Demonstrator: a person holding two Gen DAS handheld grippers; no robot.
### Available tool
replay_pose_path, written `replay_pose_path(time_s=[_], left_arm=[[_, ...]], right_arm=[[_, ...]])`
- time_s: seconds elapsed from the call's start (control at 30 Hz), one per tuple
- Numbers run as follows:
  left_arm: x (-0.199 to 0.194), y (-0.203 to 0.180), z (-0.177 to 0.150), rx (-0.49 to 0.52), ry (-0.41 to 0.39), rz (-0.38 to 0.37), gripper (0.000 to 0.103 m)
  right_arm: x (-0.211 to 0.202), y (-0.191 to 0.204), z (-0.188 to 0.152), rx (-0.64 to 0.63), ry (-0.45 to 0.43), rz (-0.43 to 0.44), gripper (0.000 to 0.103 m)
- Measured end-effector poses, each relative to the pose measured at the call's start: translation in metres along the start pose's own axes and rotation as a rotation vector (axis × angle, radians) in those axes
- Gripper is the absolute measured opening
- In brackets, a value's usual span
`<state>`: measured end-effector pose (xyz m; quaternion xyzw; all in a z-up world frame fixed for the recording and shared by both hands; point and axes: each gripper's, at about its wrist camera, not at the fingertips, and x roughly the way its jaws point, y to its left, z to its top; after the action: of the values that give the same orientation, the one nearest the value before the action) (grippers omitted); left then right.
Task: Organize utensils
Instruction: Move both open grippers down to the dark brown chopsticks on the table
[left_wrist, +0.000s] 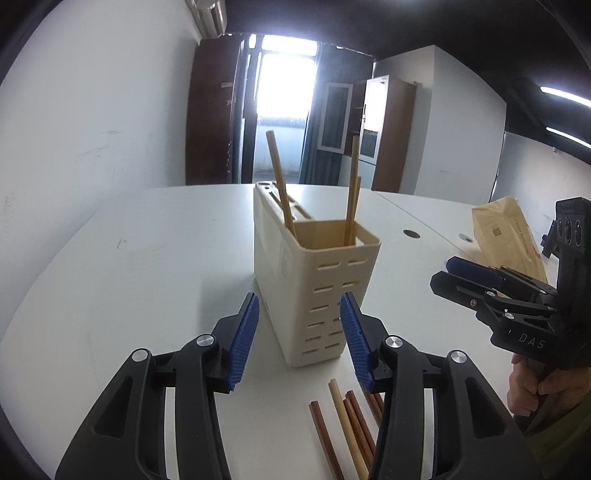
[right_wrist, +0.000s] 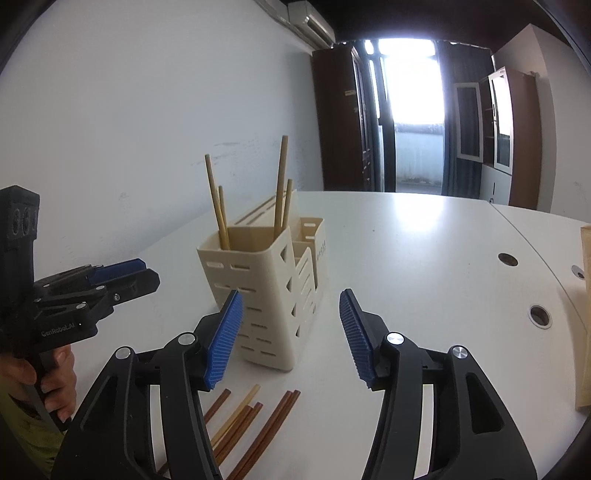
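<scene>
We see a cream slotted utensil holder (right_wrist: 266, 291) standing upright on the white surface (right_wrist: 406, 258), with four pale chopsticks (right_wrist: 280, 184) leaning upright in its front compartment. Loose brown and pale chopsticks (right_wrist: 255, 424) lie flat near the surface's front edge.

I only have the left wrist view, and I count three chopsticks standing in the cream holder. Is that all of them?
Observer: No. The right wrist view shows four chopsticks standing in the holder.
Operator: I see the right hand-held gripper only side-on. Is it carrying anything?
Observer: No. The right hand-held gripper is open, with nothing between its blue pads.
Operator: Does the holder have other sections?
Observer: Yes, smaller side compartments; no utensil sticks out of them.
</scene>
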<state>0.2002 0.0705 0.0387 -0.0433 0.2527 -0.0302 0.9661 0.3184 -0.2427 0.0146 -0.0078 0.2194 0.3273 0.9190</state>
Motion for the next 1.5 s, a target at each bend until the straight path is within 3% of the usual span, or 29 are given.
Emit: replay_pose_path(time_s=[0.43,0.63,1.13,1.5], left_arm=[[0.012,0.0,-0.045,0.044,0.104,0.047,0.046],[0.016,-0.001,-0.056,0.044,0.146,0.034,0.046],[0.044,-0.005,-0.071,0.033,0.248,0.054,0.046],[0.047,-0.007,-0.075,0.035,0.274,0.06,0.046]], right_arm=[[0.026,-0.009,-0.04,0.023,0.128,-0.066,0.058],[0.045,-0.01,-0.053,0.017,0.203,-0.094,0.058],[0.085,-0.015,-0.08,0.033,0.374,-0.109,0.058],[0.102,-0.017,-0.087,0.042,0.422,-0.113,0.058]])
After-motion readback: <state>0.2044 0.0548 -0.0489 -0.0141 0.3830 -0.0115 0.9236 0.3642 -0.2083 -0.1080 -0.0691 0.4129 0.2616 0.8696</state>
